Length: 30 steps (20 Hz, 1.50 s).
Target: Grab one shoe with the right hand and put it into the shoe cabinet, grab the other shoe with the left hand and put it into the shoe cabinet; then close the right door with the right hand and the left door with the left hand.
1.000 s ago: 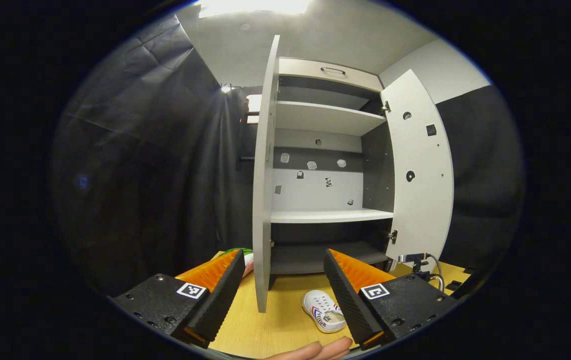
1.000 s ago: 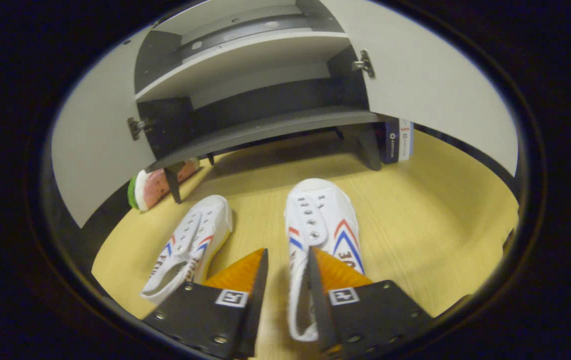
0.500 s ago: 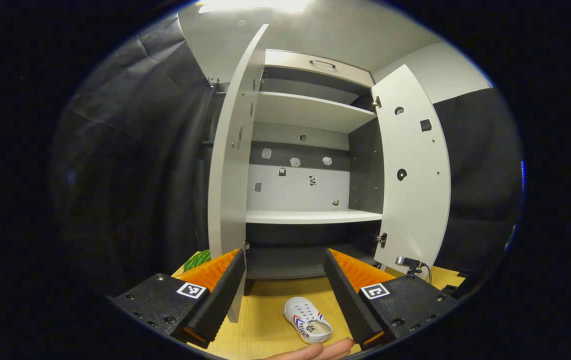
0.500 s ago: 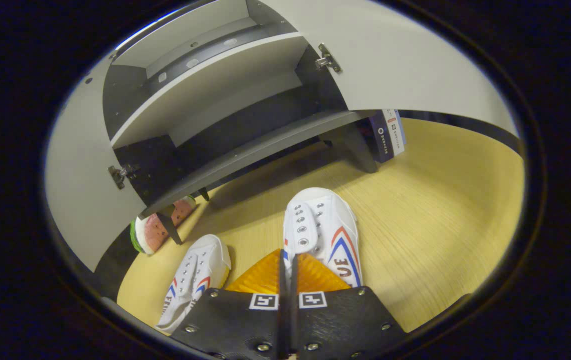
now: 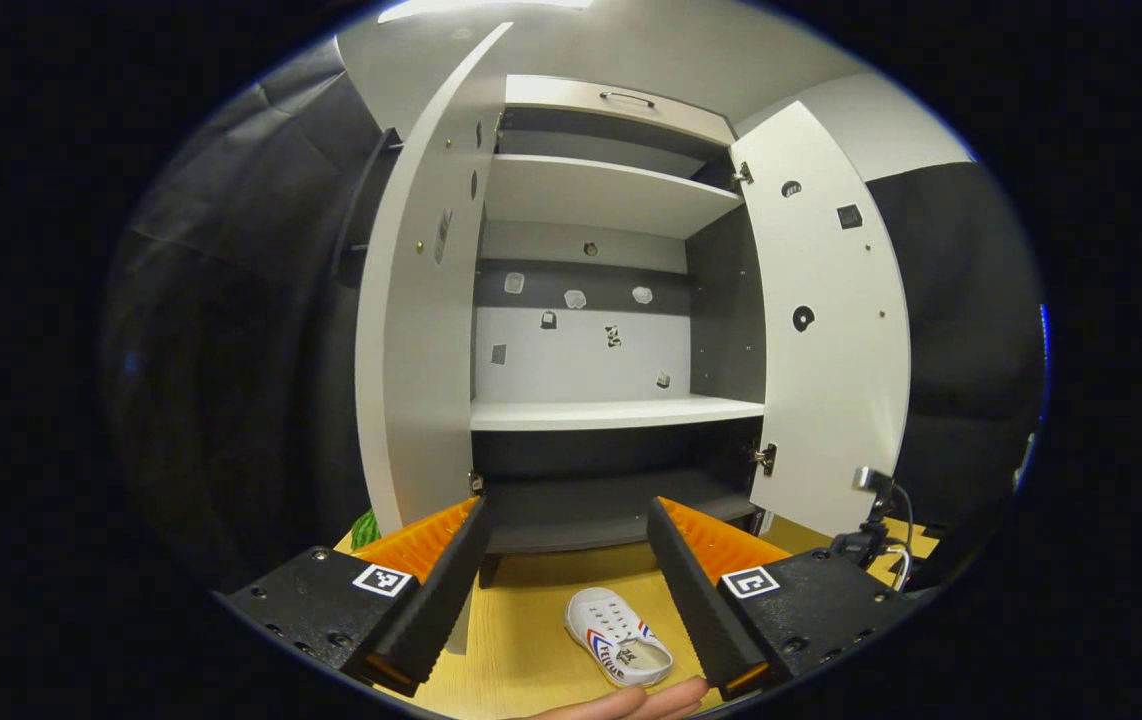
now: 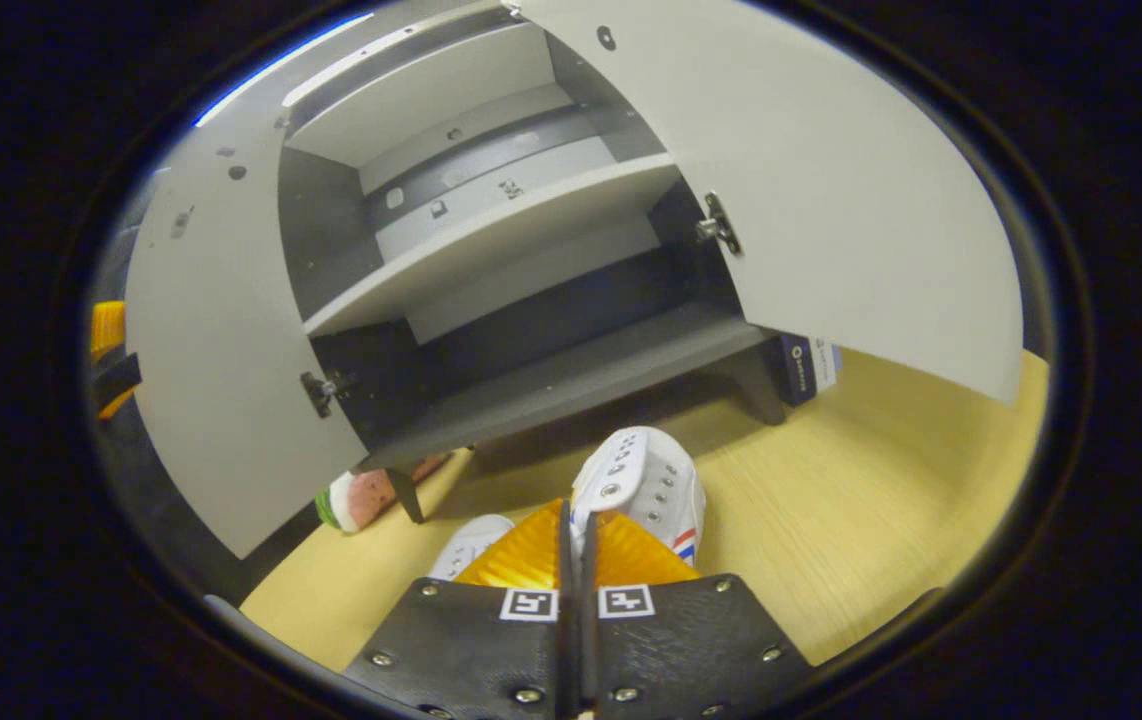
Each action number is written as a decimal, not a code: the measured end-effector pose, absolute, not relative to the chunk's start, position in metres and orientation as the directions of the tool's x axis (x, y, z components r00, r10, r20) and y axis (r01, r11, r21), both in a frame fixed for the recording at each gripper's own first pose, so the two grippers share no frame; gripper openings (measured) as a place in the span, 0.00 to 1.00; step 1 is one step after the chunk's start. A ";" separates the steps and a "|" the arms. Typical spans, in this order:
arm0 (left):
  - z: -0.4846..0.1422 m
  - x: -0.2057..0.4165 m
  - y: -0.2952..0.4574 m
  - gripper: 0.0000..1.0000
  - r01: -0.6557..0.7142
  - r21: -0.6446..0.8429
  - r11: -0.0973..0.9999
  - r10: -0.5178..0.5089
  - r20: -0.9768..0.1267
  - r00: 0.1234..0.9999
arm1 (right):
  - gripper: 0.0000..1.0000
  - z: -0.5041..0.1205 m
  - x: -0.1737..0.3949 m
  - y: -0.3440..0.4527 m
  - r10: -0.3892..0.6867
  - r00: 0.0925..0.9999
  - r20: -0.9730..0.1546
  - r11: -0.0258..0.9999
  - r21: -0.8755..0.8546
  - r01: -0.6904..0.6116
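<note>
In the right gripper view my right gripper is shut on the edge of a white shoe with red and blue stripes, toe pointing at the cabinet. The second white shoe peeks out left of the orange fingers. The cabinet's two doors stand open, with its dark bottom shelf just ahead of the held shoe. In the left gripper view my left gripper is open and holds nothing, facing the cabinet's open front. A white shoe lies on the wooden floor between its fingers, lower down.
The left door and right door swing outward on each side. A watermelon-slice toy lies by the cabinet's left leg. A dark box stands behind the right door. A small camera with cables sits at the right. A person's fingers show below.
My right gripper went from open around the shoe's edge to shut on it and tilted up toward the cabinet. My left gripper shifted so the left door now shows its inner face.
</note>
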<state>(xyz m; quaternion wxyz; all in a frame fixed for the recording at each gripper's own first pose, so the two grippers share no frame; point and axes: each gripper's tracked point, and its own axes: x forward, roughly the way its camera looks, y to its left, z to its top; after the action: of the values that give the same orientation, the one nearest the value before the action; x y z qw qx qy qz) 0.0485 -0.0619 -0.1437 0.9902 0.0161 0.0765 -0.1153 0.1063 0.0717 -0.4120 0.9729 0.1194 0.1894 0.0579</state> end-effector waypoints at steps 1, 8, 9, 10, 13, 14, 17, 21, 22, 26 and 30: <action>-0.144 0.051 -0.063 0.97 0.231 0.018 0.973 -0.225 -0.156 0.962 | 0.00 -0.398 0.107 0.074 0.162 0.928 -0.336 0.967 0.243 -0.081; -0.135 0.064 -0.061 0.97 0.203 0.049 0.978 -0.194 -0.145 0.970 | 0.01 -0.294 0.127 0.079 0.216 0.949 -0.232 0.973 0.134 -0.188; -0.131 0.067 -0.059 0.96 0.193 0.053 0.980 -0.184 -0.135 0.973 | 0.01 -0.275 0.131 0.077 0.217 0.953 -0.213 0.975 0.102 -0.199; -0.128 0.069 -0.059 0.97 0.184 0.055 0.981 -0.175 -0.131 0.976 | 0.01 -0.258 0.138 0.077 0.217 0.956 -0.196 0.976 0.067 -0.208; -0.129 0.072 -0.059 0.97 0.152 0.036 0.988 -0.147 -0.114 0.983 | 0.01 -0.203 0.157 0.078 0.229 0.962 -0.145 0.972 -0.010 -0.233; -0.132 0.072 -0.062 0.97 0.152 0.033 0.988 -0.147 -0.116 0.982 | 0.01 -0.188 0.161 0.079 0.234 0.963 -0.135 0.970 -0.035 -0.241; -0.144 0.073 -0.065 0.96 0.155 0.040 0.987 -0.149 -0.125 0.981 | 0.01 -0.143 0.187 0.084 0.241 0.965 -0.104 0.966 -0.070 -0.249; -0.156 0.077 -0.066 0.97 0.157 0.013 0.988 -0.153 -0.140 0.978 | 0.01 -0.108 0.231 0.094 0.237 0.966 -0.099 0.953 -0.170 -0.251; -0.158 0.079 -0.065 0.97 0.157 0.011 0.988 -0.154 -0.139 0.978 | 0.01 -0.104 0.243 0.098 0.241 0.964 -0.109 0.946 -0.194 -0.259; -0.166 0.086 -0.060 0.97 0.154 0.005 0.988 -0.152 -0.148 0.977 | 0.01 -0.099 0.300 0.115 0.239 0.957 -0.162 0.937 -0.222 -0.271; -0.169 0.091 -0.056 0.97 0.152 0.023 0.988 -0.147 -0.146 0.978 | 0.01 -0.130 0.361 0.126 0.199 0.950 -0.240 0.913 -0.307 -0.269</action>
<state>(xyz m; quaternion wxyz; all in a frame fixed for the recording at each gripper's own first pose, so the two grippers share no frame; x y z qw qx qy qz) 0.0915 -0.0560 -0.1692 0.9944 0.0169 0.0722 -0.0753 0.3613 0.1262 -0.1296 0.9727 -0.1703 0.1025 0.1201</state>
